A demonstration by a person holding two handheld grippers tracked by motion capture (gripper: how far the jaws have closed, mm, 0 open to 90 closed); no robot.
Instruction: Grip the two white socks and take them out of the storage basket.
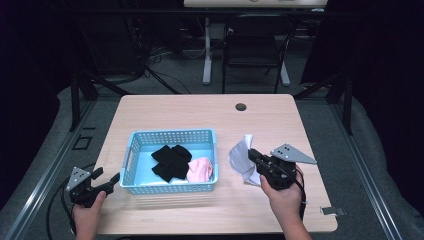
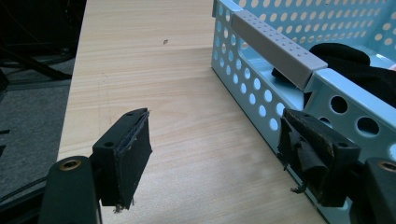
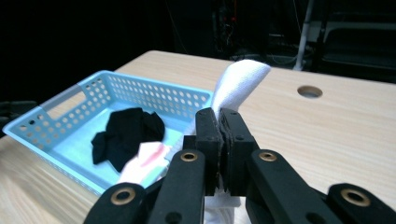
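Dark workshop space surrounds the scene, with a black chair [image 1: 255, 47] and a white desk leg [image 1: 207, 50] at the top centre of the high view, and grey floor either side. Across the middle of that view spreads a light wooden table [image 1: 200, 112], a round cable hole [image 1: 241, 107] near its far edge.

Left of the frame's centre stands a light blue perforated basket [image 1: 172, 136]; inside it a black garment [image 1: 171, 162] lies in the middle and a pink cloth [image 1: 201, 169] lies touching it, toward the basket's lower right corner.

Just right of the basket, a white cloth [image 1: 240, 152] is held up off the table by the right gripper [image 1: 254, 156]. In the right gripper view its jaws are pressed together on the fabric, which rises above them and hangs below.

At the lower left of the high view, the left gripper [image 1: 106, 179] sits at the table's edge, just beside the basket's near left corner. In the left gripper view its jaws stand wide apart with nothing between them, one of them close against the basket wall; whether it touches I cannot tell
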